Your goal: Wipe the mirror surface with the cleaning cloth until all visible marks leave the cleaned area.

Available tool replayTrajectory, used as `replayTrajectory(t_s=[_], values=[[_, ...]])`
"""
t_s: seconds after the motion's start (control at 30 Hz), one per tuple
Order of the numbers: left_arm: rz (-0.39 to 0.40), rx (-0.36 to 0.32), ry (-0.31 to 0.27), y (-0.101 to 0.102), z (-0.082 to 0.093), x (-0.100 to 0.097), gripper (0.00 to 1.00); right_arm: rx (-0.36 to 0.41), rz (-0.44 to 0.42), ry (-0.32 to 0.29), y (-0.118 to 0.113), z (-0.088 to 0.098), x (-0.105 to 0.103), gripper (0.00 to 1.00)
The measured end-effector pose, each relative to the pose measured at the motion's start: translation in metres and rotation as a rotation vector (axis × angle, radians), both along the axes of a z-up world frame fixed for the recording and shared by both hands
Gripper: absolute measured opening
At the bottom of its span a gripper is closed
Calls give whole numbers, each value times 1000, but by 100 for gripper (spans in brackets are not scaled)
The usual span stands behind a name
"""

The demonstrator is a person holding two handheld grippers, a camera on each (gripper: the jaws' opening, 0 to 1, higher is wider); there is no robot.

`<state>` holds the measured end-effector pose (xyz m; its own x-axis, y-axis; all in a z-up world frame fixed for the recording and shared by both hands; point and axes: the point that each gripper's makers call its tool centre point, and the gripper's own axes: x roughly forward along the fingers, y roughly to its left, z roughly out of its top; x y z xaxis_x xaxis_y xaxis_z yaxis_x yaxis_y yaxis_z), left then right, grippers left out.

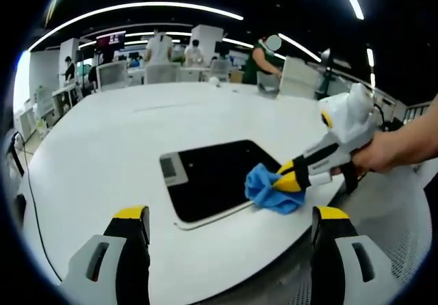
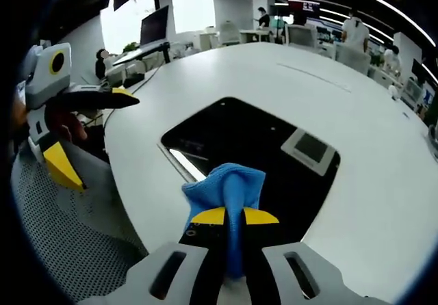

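The left gripper (image 1: 229, 233) hangs released, jaws spread wide, just short of the mirror's (image 1: 212, 178) near edge. The mirror, a dark flat panel with a small grey tag (image 1: 173, 169) at its corner, lies ahead on the white surface (image 1: 102, 148); it looks stiff, slick and breakable, best pressed lightly. The cloth (image 2: 229, 182), soft, light and easily bunched, is pinched at a gathered fold by the clenched right gripper (image 2: 234, 216), its free end resting on the mirror's edge directly beyond the fingertips.
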<state>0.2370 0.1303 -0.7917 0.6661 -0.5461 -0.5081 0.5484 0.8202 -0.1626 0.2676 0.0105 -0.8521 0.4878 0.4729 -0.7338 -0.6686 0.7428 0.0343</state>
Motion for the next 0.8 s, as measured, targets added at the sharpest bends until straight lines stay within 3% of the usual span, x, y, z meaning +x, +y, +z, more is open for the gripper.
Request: replayTrajectory(t_s=[0.8], values=[[-16,-5,1,-2,0,-1,99,-8,-66,16,-28,0,-2,2]])
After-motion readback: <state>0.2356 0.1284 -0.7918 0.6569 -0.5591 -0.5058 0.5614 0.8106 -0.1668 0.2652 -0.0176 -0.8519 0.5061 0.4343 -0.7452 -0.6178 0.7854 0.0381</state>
